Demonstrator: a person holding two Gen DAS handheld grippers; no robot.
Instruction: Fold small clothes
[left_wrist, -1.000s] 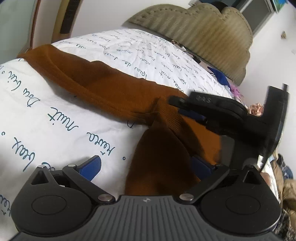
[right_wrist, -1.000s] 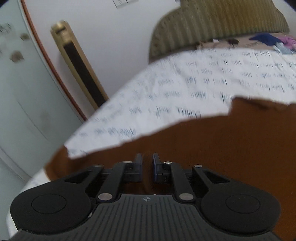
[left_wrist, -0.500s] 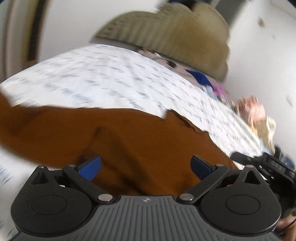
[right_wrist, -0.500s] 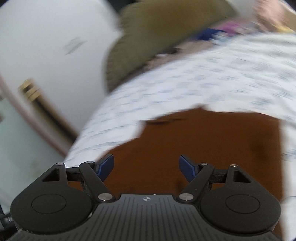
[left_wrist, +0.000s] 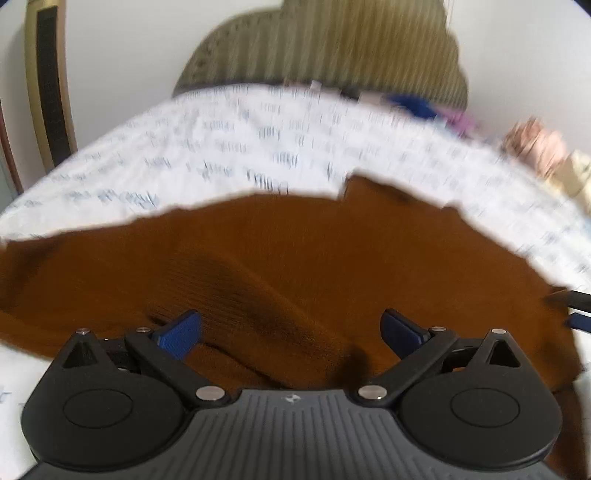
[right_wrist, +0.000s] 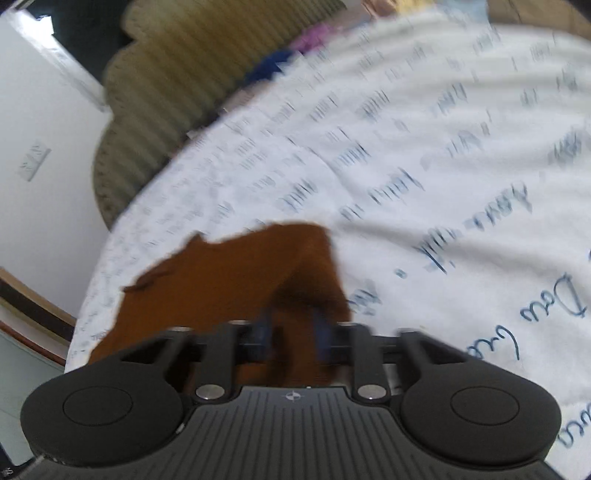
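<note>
A rust-brown knit garment (left_wrist: 295, 258) lies spread across the white bedsheet (left_wrist: 258, 147) printed with blue handwriting. My left gripper (left_wrist: 290, 330) hovers over the garment's near part, open wide, with nothing between its blue pads (left_wrist: 177, 334). The right gripper's dark fingertips (left_wrist: 572, 302) peek in at the garment's right edge. In the right wrist view, the right gripper (right_wrist: 293, 330) is over a corner of the garment (right_wrist: 229, 280). Its jaws are closing with a raised bit of brown cloth between them. The pads are blurred and still stand apart.
An olive ribbed headboard (left_wrist: 325, 44) stands at the far end of the bed. Loose blue (left_wrist: 410, 101), pink and peach clothes (left_wrist: 535, 147) lie along the far right. A gold-framed panel (left_wrist: 48, 85) leans on the wall at left. White sheet (right_wrist: 443, 184) stretches to the right of the garment.
Both views have swung and rolled. The right gripper opened wide, slid to the garment's right corner and is narrowing again. The left gripper stayed open and now faces the garment squarely.
</note>
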